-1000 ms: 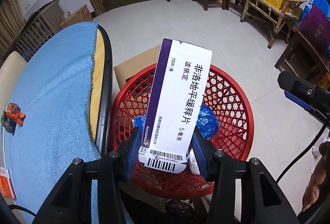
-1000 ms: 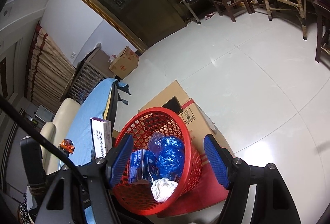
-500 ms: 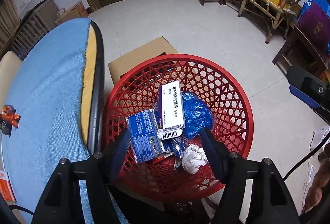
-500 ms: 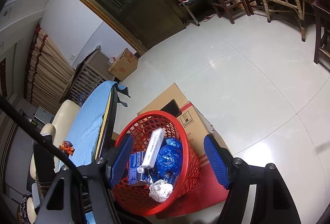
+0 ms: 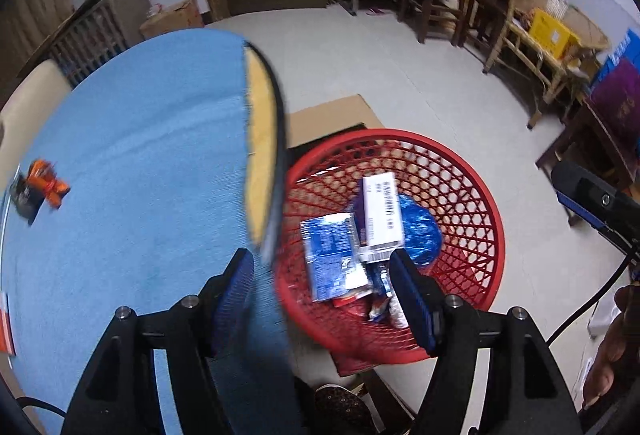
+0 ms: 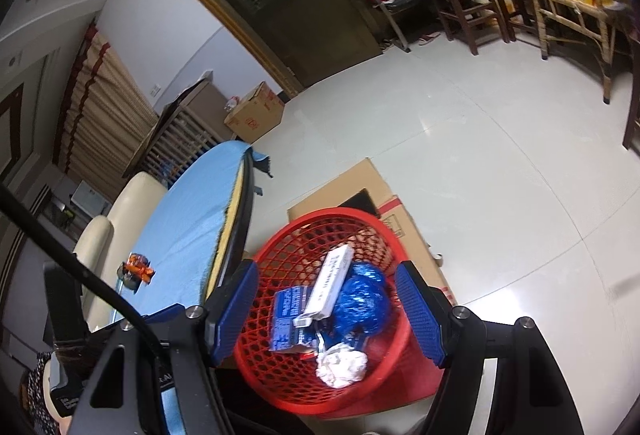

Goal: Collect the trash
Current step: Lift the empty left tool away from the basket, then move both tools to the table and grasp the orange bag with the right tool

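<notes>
A red mesh basket [image 5: 472, 195] [image 6: 276, 267] stands on the floor beside the round table. In it lie a white and purple medicine box [image 5: 382, 213] [image 6: 330, 287], a blue packet [image 5: 330, 261] [image 6: 288, 315], a blue crumpled bag [image 5: 420, 231] [image 6: 364, 299] and white crumpled paper [image 6: 342, 365]. My left gripper [image 5: 322, 301] is open and empty, over the table edge and the basket's left rim. My right gripper [image 6: 326, 317] is open and empty above the basket. An orange wrapper [image 5: 48, 181] [image 6: 138, 267] lies on the blue tablecloth [image 5: 132, 171] at the far left.
A flattened cardboard box [image 6: 404, 219] lies under the basket. A cream chair [image 6: 120, 211] stands behind the table. Wooden and wicker furniture [image 5: 532, 47] lines the far right. An orange packet edge [image 5: 6, 323] shows at the table's left.
The left gripper opened and dropped the medicine box into the basket, then swung left toward the table. The right gripper stayed open above the basket.
</notes>
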`<state>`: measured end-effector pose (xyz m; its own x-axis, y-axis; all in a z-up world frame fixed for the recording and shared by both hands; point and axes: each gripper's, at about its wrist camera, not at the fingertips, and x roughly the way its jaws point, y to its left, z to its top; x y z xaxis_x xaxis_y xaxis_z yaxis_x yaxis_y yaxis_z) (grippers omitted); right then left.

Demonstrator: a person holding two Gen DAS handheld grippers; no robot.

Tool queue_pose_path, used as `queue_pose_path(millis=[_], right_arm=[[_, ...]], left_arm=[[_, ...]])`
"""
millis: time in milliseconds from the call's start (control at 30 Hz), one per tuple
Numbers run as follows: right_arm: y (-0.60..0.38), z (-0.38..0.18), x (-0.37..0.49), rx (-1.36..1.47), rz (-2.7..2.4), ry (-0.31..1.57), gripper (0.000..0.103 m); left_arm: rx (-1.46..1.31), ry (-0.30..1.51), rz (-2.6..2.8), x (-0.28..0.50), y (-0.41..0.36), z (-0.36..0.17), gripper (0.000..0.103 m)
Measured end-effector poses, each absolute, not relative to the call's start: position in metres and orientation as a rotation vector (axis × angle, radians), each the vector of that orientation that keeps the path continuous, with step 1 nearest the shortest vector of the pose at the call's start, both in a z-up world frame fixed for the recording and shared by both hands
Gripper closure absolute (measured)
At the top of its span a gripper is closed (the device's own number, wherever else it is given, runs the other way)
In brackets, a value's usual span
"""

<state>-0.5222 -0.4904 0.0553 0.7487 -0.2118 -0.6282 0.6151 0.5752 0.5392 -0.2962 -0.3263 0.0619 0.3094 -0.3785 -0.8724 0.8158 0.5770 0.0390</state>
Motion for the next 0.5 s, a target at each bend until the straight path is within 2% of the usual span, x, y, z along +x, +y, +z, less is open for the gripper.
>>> queue_pose_path(millis=[500], right_arm=[[-0.405, 0.073, -0.437, 0.651, -0.34, 0.679, 0.028]], left_arm=[[0.274, 0.969, -0.579, -0.201, -0.178, 0.061, 0.032]])
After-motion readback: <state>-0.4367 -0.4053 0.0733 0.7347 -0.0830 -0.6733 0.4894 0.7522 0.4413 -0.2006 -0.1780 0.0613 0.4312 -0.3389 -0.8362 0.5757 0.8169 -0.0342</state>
